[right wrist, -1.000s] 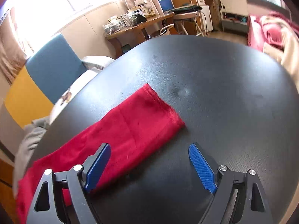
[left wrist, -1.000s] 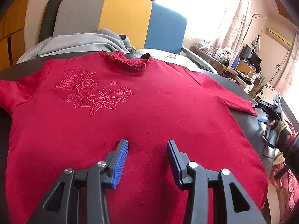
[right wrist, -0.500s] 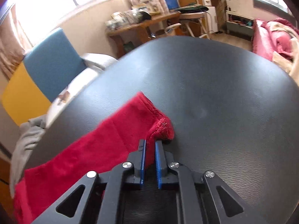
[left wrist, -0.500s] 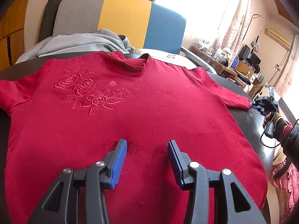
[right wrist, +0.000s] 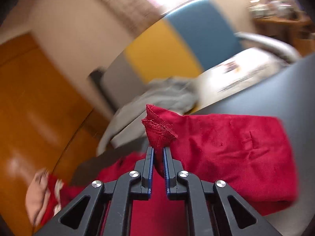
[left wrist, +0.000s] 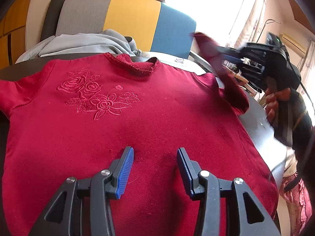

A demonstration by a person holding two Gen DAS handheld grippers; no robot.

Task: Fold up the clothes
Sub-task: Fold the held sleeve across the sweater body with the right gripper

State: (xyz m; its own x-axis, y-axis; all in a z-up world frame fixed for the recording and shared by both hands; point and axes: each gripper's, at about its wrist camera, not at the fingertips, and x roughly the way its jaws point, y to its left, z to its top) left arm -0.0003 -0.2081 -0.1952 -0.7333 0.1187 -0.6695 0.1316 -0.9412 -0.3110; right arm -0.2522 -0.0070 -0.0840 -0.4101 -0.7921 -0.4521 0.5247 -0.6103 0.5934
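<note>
The right gripper (right wrist: 157, 157) was clamped on the hemmed cuff of the red top's sleeve (right wrist: 159, 129), holding it raised off the dark table (right wrist: 295, 90), with the sleeve trailing from the jaws toward 3 o'clock in its own view. Seen from the left wrist, that lifted sleeve (left wrist: 226, 74) hung at 2 o'clock, its long axis slanting back down to the shoulder, so the fold would likely go toward 9 o'clock, across the chest embroidery (left wrist: 98, 96). The left gripper (left wrist: 155, 169) stood part-open and empty over the red top (left wrist: 157, 122), which lay flat, collar at 12 o'clock; the right hand was the nearer.
</note>
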